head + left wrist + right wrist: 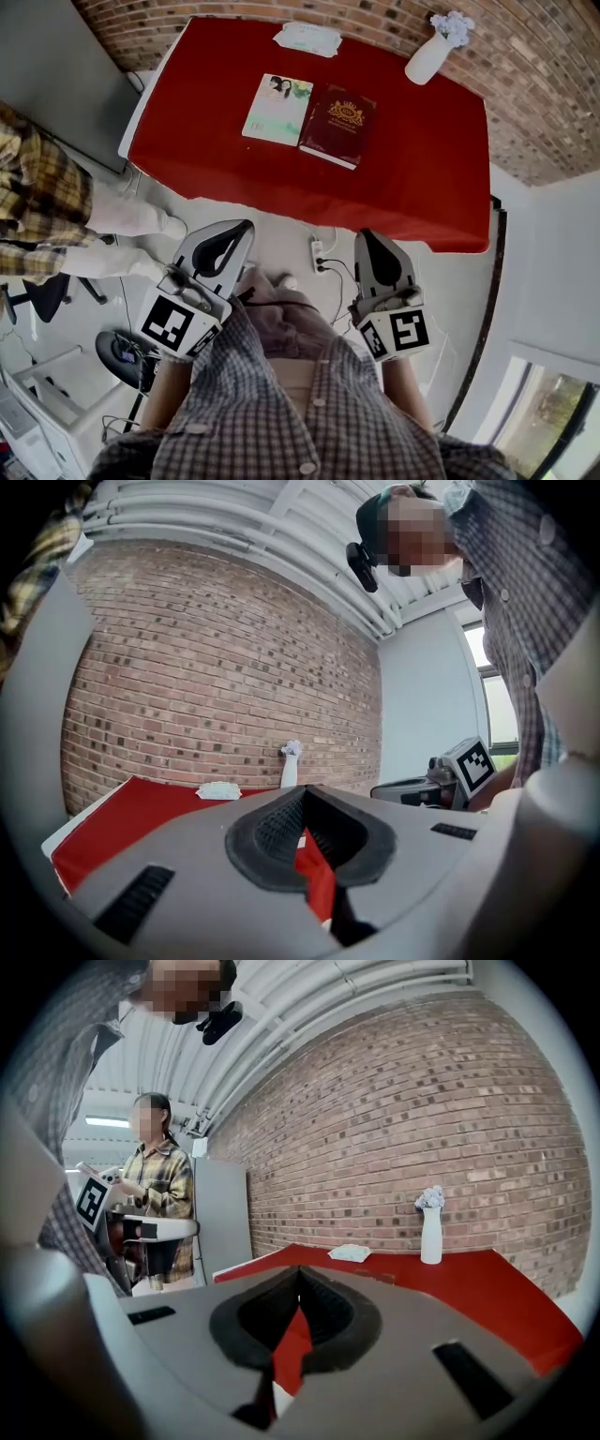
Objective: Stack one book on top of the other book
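Now 2 books lie flat, touching, near the far edge of the red table [422, 178]: pale green illustrated paperback [277, 109], dark red gold-crested hardback [338, 126]. Paperback likely light, stiff, slick; pinch its long edge. Empty, jaws together: left gripper [238, 226], right gripper [371, 234]

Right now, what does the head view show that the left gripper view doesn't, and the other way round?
Head view only: both books in full, the light book beside the maroon book, not stacked, plus a power strip on the floor. Left gripper view only: the white ceiling pipes overhead. Both: the red table, white vase, white packet, brick wall, and the left gripper and right gripper, both shut and empty.
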{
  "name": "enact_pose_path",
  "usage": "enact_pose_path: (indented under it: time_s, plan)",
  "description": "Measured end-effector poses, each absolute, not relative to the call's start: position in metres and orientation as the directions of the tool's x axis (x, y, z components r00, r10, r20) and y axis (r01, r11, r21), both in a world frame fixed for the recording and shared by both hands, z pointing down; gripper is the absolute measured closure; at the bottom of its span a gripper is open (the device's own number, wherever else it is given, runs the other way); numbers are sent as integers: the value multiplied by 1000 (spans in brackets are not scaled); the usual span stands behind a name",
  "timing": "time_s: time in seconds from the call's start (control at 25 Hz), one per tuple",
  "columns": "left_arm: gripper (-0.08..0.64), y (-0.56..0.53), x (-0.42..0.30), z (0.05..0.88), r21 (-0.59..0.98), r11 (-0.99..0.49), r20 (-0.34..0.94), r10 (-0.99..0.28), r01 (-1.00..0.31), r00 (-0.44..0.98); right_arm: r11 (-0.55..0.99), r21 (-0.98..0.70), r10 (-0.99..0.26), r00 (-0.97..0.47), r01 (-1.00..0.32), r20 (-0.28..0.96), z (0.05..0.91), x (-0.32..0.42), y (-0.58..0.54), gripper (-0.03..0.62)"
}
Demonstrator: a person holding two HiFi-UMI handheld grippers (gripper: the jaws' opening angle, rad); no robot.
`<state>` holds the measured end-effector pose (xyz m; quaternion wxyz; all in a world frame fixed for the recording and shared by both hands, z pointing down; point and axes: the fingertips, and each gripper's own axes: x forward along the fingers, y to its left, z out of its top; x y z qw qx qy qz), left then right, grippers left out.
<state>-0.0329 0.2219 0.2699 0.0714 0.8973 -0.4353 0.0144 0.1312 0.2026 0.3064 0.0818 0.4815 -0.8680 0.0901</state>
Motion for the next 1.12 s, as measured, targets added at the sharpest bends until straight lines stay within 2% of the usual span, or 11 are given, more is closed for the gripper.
enact_pose_path:
  time_s: [0.12,0.64,1.12]
  plan:
    - [554,208,-31,273,121,-618,96,-771,-777,629,526,-64,-824,-527,-848,207,307,131,193,586]
    - [554,106,-38,283,144,-703,120,-686,-696,718,513,4,-829,-494,-858,261,314,102,112,586]
    - [554,7,-96,298,155,-711,167,-665,-686,728,546,28,-783,-499,-837,370,346,35,23,586]
